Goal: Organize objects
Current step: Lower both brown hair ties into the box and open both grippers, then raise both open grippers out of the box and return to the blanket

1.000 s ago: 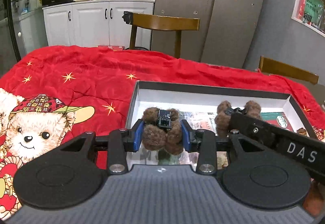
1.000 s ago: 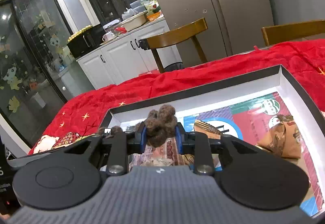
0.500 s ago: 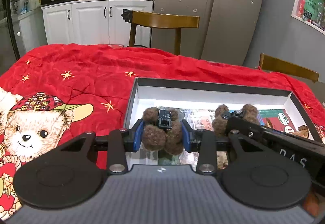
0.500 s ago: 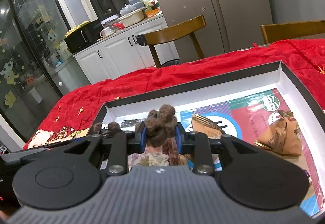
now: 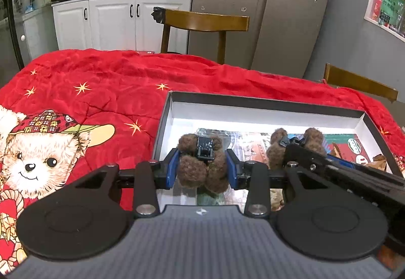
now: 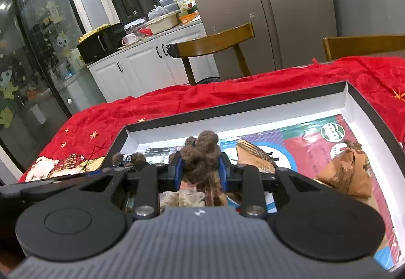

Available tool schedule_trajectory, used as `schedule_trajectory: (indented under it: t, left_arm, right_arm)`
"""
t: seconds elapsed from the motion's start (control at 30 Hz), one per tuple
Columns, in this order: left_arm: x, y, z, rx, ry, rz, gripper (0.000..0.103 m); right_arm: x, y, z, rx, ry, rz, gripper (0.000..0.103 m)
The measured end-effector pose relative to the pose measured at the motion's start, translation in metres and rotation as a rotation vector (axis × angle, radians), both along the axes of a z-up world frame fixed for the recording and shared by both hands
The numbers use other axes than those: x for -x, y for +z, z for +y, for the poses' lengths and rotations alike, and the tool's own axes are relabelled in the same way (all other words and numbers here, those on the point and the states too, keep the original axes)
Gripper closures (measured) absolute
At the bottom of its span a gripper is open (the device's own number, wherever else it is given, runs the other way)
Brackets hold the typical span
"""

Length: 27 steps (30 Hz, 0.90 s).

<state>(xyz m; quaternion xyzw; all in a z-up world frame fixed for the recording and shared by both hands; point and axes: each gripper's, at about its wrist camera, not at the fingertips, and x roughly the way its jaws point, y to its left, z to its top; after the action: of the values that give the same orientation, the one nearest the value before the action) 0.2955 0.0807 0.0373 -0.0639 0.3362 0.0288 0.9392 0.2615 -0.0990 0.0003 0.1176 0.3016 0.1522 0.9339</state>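
The left gripper [image 5: 202,172] is clamped on a brown fuzzy clip [image 5: 202,165], its blue pads pressing the pom-poms from both sides, just over the near left corner of the open box [image 5: 265,109]. The right gripper [image 6: 200,170] likewise grips a second brown fuzzy clip [image 6: 201,155], held over the box's near edge, further toward its middle. Inside the box lie printed packets and a brown paper pouch [image 6: 346,172] toward the right wall. The box sits on a red quilt [image 5: 101,81]. To place both well, probably lower each onto a bare patch of floor before letting go, keeping the two grippers apart.
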Motion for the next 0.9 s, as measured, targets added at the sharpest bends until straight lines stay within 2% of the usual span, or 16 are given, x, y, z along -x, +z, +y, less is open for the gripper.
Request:
schedule_trajectory:
  t: [0.27, 0.43, 0.5, 0.53, 0.57, 0.67, 0.73, 0.83, 0.9]
  left_arm:
    - [0.000, -0.001, 0.000, -0.005, 0.003, -0.002, 0.059]
    - [-0.002, 0.000, 0.004, 0.028, 0.001, 0.005, 0.058]
    - [-0.004, 0.001, 0.007, 0.047, -0.005, 0.018, 0.055]
    - [-0.005, 0.004, 0.009, 0.054, -0.020, 0.029, 0.054]
    - [-0.006, 0.006, 0.012, 0.065, -0.033, 0.038, 0.054]
    - [-0.005, 0.015, 0.020, 0.077, -0.050, 0.034, 0.044]
    - [-0.003, 0.022, 0.025, 0.093, -0.068, 0.013, 0.043]
    - [0.004, 0.035, 0.032, 0.112, -0.052, -0.035, 0.034]
    - [0.010, 0.045, 0.034, 0.113, -0.059, -0.067, 0.033]
  right_arm:
    - [-0.003, -0.003, -0.003, -0.015, 0.000, 0.019, 0.069]
    - [-0.001, -0.001, -0.004, -0.028, 0.011, 0.015, 0.067]
    - [-0.001, 0.002, -0.006, -0.040, 0.017, 0.014, 0.063]
    - [-0.001, 0.004, -0.007, -0.047, 0.018, 0.013, 0.058]
    - [-0.001, 0.005, -0.008, -0.051, 0.017, 0.012, 0.047]
    - [0.003, 0.012, -0.010, -0.069, 0.017, -0.006, 0.037]
    - [0.004, 0.019, -0.012, -0.085, 0.026, -0.014, 0.033]
    - [0.010, 0.030, -0.013, -0.091, 0.044, -0.040, 0.027]
    - [0.017, 0.040, -0.011, -0.094, 0.060, -0.068, 0.026]
